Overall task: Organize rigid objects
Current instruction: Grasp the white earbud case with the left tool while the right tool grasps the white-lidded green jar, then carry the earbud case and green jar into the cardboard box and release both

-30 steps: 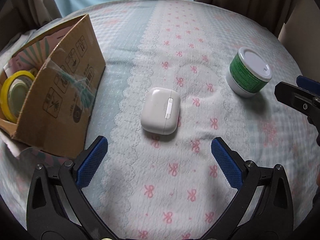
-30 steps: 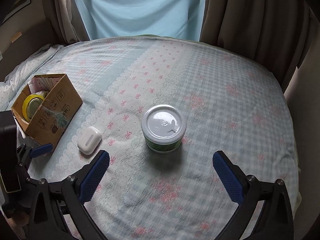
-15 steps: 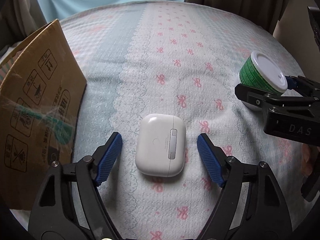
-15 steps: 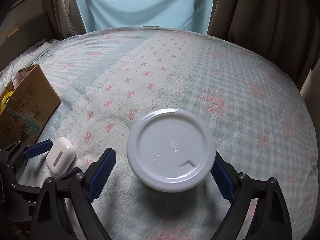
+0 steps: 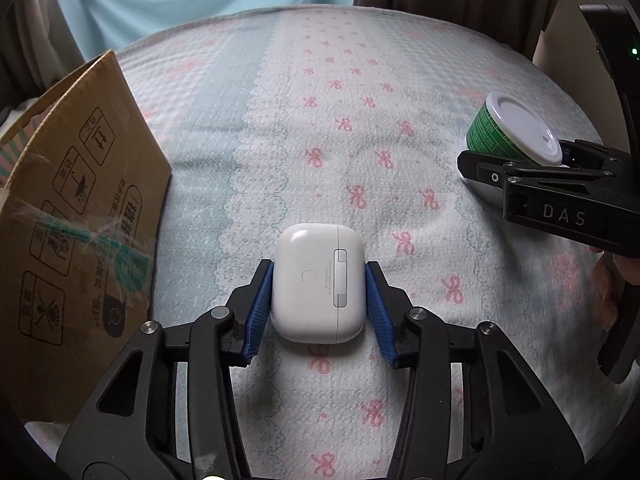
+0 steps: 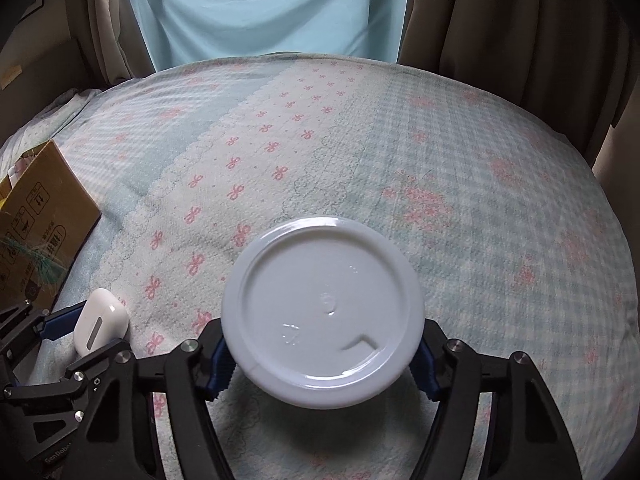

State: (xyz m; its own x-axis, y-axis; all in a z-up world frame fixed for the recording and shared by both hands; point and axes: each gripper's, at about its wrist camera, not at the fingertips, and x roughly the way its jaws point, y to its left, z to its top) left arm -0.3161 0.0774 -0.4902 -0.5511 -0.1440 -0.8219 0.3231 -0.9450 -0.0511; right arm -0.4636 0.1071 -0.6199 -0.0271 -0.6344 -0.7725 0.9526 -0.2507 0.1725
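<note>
Left gripper (image 5: 319, 300): blue pads (image 5: 259, 312) pressed against both sides of white case (image 5: 318, 282), clamped on it; case lies on bedspread (image 5: 320, 120). Box (image 5: 76, 220) just left of gripper, open top facing away.

Right gripper (image 6: 322, 354): pads (image 6: 219, 364) tight against sides of tub (image 6: 323, 310) under its white lid, clamped on it. From left view, tub green-walled, far right of left gripper, resting on bedspread. Case with left gripper sits left of right gripper. Curtains (image 6: 500, 20) ahead.
</note>
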